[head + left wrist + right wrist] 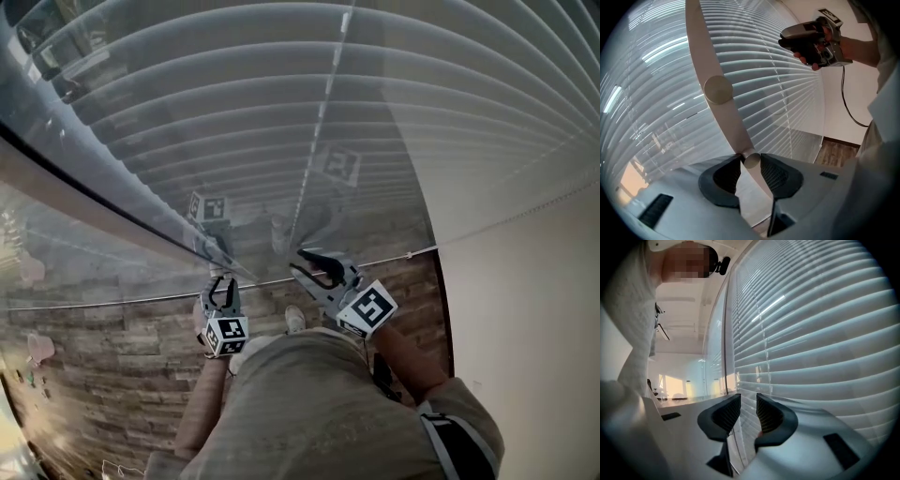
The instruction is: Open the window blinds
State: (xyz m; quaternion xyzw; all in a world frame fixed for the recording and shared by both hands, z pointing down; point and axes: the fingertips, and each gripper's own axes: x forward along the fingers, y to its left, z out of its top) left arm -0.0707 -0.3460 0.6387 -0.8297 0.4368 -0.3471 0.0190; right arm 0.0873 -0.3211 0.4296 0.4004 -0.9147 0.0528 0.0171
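At the window, left gripper clamps the tilt wand; twisting off-axis could slip it free. Right gripper jaws apart, empty, beside blinds.

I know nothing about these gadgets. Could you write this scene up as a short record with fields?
Place: a person standing at a window, a gripper in each hand
Blinds: lowered, covering the window
Left gripper: jaws closed on a pale rod that hangs in front of the blinds
Right gripper: held close to the blinds, jaws slightly apart, nothing clearly between them
Floor: wood planks
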